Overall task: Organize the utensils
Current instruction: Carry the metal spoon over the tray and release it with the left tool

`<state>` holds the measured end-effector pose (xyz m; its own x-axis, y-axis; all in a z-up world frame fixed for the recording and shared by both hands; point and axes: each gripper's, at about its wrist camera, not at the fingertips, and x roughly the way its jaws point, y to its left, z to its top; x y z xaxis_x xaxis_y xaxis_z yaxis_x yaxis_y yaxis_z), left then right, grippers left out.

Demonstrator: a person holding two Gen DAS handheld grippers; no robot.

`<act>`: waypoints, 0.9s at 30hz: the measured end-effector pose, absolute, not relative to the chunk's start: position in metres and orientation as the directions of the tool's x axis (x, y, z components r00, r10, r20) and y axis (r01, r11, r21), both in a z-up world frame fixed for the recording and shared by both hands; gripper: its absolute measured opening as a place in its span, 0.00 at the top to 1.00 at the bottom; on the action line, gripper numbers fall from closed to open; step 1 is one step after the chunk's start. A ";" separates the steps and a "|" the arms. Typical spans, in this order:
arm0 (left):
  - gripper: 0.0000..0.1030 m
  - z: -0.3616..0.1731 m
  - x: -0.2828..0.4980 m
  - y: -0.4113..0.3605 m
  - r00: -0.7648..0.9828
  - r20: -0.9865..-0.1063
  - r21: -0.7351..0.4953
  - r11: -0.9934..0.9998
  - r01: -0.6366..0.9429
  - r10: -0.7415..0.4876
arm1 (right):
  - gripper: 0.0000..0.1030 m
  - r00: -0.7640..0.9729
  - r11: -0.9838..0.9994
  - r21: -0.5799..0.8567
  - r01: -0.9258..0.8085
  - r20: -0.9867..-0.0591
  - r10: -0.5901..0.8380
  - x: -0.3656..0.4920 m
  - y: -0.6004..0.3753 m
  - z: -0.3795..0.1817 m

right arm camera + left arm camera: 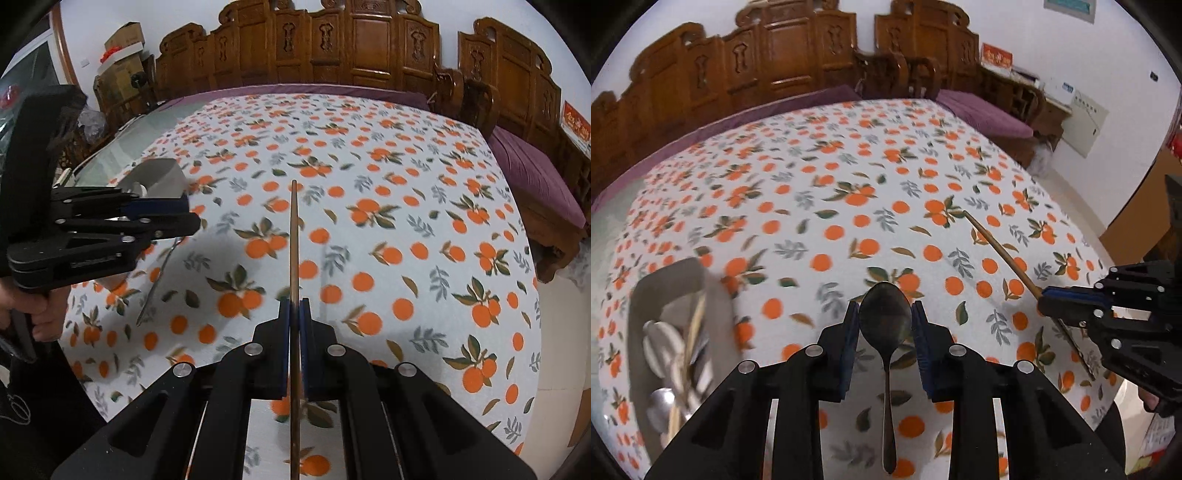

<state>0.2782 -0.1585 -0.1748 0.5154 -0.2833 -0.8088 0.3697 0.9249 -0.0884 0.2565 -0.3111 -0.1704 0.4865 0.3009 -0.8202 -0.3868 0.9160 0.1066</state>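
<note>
Left wrist view: left gripper point(885, 317) has a metal spoon point(885, 325) between its blue pads, bowl forward at the fingertips, handle running back under the gripper toward the camera. The pads sit at the bowl's two edges; looks like contact both sides, so it is clamped on the spoon, which is off the tablecloth point(820, 177). Down-left of this gripper is a grey utensil tray point(665, 280), motion-blurred, holding several spoons and what look like chopsticks; exact count can't be read. To its right, the right gripper point(1043, 301) comes in from the frame edge, closed on a brown chopstick point(997, 247) that angles forward-left of its tips over the cloth.

Right wrist view: right gripper point(294, 306) pads are pinched tight on the chopstick point(293, 236), which points straight ahead from the fingertips and also extends back under the gripper. To its left, the left gripper point(192, 218) is seen side-on, spoon handle point(159, 277) hanging down beneath it. The tray point(162, 179) sits just beyond that gripper, partly hidden by it.

Both tools are above the orange-print cloth, well apart from each other.
</note>
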 end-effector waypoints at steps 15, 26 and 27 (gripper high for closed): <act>0.74 -0.114 0.248 -0.093 0.621 -0.728 -0.102 0.941 0.322 -0.291 | 0.94 0.518 0.901 0.096 -0.422 -0.790 0.327 0.250 -0.253 -0.141; 0.74 -0.097 0.255 -0.034 0.669 -0.704 -0.091 0.965 0.247 -0.237 | 0.94 0.511 0.880 0.099 -0.464 -0.782 0.357 0.254 -0.210 -0.132; 0.74 -0.097 0.256 -0.031 0.670 -0.704 -0.091 0.966 0.242 -0.234 | 0.94 0.511 0.879 0.098 -0.466 -0.781 0.358 0.255 -0.207 -0.131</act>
